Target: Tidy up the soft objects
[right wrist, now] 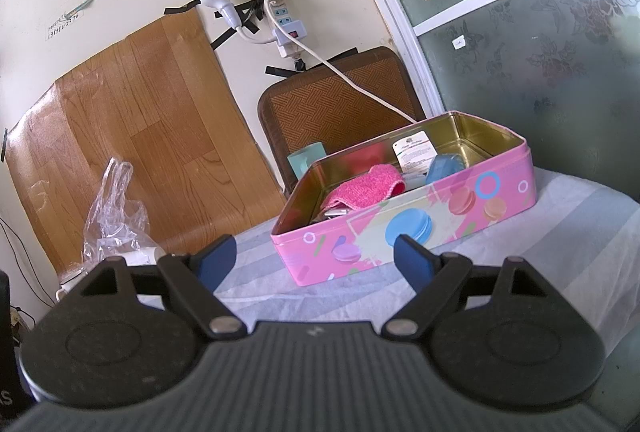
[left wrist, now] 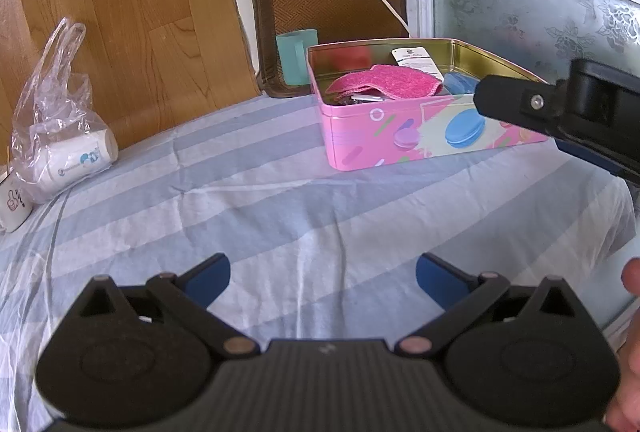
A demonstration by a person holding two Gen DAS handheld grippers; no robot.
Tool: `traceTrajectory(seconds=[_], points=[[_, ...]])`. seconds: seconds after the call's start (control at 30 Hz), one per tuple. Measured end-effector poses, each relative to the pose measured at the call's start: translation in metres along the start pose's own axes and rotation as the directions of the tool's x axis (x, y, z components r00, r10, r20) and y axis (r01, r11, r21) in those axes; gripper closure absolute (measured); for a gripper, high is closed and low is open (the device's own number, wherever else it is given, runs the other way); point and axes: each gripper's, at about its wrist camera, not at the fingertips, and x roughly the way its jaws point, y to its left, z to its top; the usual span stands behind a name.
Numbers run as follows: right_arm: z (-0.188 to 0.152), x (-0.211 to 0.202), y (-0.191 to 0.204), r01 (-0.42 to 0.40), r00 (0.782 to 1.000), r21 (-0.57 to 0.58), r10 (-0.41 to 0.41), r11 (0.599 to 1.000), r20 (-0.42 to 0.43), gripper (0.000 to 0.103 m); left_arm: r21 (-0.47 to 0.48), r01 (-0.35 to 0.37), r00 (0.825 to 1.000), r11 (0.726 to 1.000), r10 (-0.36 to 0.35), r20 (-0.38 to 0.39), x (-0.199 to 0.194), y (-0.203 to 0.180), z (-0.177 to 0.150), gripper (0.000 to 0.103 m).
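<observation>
Pink cloth (left wrist: 386,81) lies bunched inside the pink tin (left wrist: 400,135), beside a blue soft item (right wrist: 444,167). Left gripper (left wrist: 322,278) and right gripper (right wrist: 316,258) both empty, jaws apart. Judgement: approach from above, clear the tin rim, pinch a cloth fold

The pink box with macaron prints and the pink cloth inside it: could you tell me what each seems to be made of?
The pink rectangular box with macaron prints looks like printed tin: its gold inner walls shine and mirror the contents. The fuzzy pink cloth appears to be terry or microfibre, with a nubbly, matte surface draping limply.
</observation>
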Motion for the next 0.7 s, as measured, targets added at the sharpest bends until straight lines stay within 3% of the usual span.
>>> traceTrajectory(seconds=[0.7], points=[[-0.0005,0.0003,0.0012,0.003,1.0,0.0,-0.003,1.0,0.0,0.015,0.003,0.002,1.0,1.0,-0.002,-0.001,-0.0004,-0.0008,0.0009,0.0]])
